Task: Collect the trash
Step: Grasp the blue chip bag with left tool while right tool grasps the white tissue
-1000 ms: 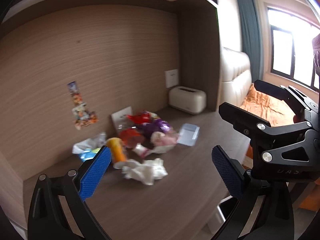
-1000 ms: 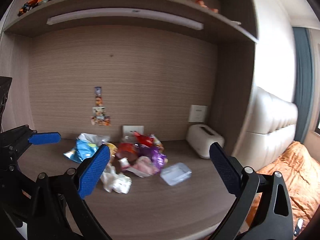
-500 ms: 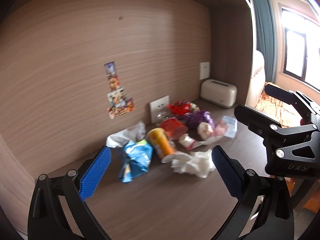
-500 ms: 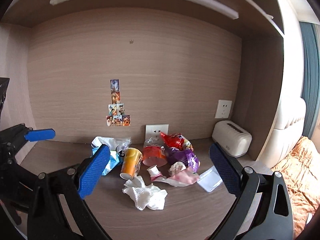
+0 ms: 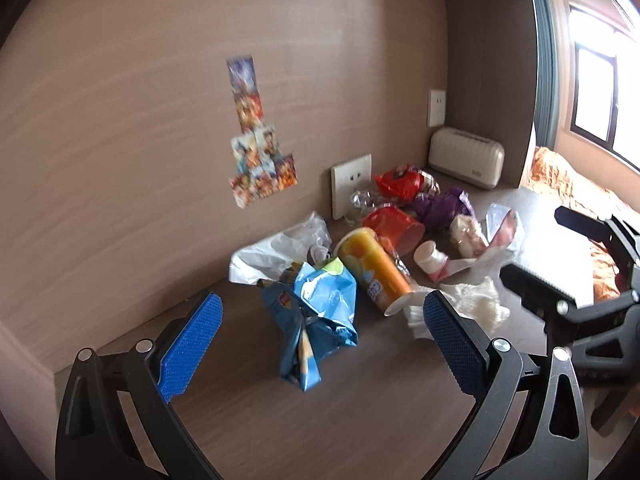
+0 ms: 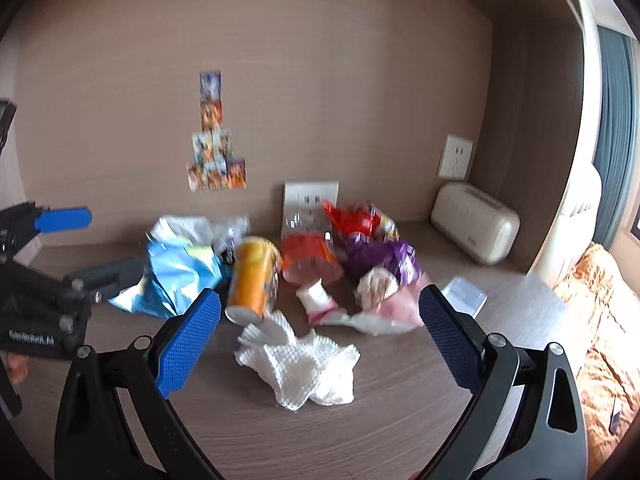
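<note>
A pile of trash lies on the brown desk (image 6: 400, 420) by the wall. It includes a crumpled blue snack bag (image 5: 320, 304), an orange paper cup (image 5: 372, 268) on its side, a red cup (image 6: 310, 258), a purple wrapper (image 6: 380, 258), a small white cup (image 6: 316, 296) and a white paper towel (image 6: 304, 364). My left gripper (image 5: 320, 340) is open, with the blue bag (image 6: 176, 276) just ahead between its blue pads. My right gripper (image 6: 320, 340) is open above the paper towel (image 5: 476, 304). Each gripper also shows in the other's view: the right gripper (image 5: 560, 252) and the left gripper (image 6: 80, 248).
A beige toaster-shaped box (image 6: 474, 222) stands at the back right under a wall socket (image 6: 454, 156). Another socket plate (image 6: 311, 200) and picture stickers (image 6: 216, 148) are on the wall behind the pile. A clear plastic packet (image 6: 464, 296) lies right of it. Orange bedding (image 6: 600, 320) lies beyond the desk edge.
Both grippers have moved forward and down toward the pile, which now looks much bigger. The left view swung left, bringing the blue bag between its pads. Both stayed open.
</note>
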The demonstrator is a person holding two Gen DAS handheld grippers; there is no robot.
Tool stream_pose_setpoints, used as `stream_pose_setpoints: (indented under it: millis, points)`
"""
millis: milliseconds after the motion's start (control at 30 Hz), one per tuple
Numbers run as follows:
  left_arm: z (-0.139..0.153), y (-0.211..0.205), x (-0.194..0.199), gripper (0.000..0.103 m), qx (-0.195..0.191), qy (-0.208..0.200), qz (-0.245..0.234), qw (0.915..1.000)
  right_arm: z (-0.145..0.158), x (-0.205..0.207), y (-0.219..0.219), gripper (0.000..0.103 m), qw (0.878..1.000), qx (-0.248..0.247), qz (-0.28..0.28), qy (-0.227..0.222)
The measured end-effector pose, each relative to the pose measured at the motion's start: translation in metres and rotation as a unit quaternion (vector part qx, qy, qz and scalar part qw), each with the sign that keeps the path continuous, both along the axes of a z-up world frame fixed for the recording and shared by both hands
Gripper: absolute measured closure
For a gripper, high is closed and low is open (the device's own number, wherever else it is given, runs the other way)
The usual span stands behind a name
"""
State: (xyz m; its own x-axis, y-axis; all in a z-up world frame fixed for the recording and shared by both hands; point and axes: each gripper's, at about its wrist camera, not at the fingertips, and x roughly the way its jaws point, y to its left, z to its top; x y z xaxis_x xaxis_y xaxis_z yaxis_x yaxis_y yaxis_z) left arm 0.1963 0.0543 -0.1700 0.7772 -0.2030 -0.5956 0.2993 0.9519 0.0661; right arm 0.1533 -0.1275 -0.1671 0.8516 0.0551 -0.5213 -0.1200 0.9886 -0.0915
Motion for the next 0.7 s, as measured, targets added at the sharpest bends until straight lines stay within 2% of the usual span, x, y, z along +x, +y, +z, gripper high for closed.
stream_pose_setpoints:
  millis: [200, 400, 700]
  points:
    - [-0.028, -0.003, 0.034, 0.004, -0.003, 0.032, -0.013, 0.9994, -0.035, 0.026, 0.005, 0.004, 0.999, -0.003, -0.008, 0.051]
    - [-0.048, 0.001, 0.057, 0.004, -0.01, 0.069, -0.005, 0.9976, -0.051, 0.044, 0.007, 0.004, 0.996, 0.003, -0.019, 0.088]
    - [-0.077, -0.003, 0.076, 0.004, 0.008, 0.123, 0.004, 0.9924, -0.072, 0.067, 0.007, 0.004, 0.987, 0.009, -0.028, 0.161]
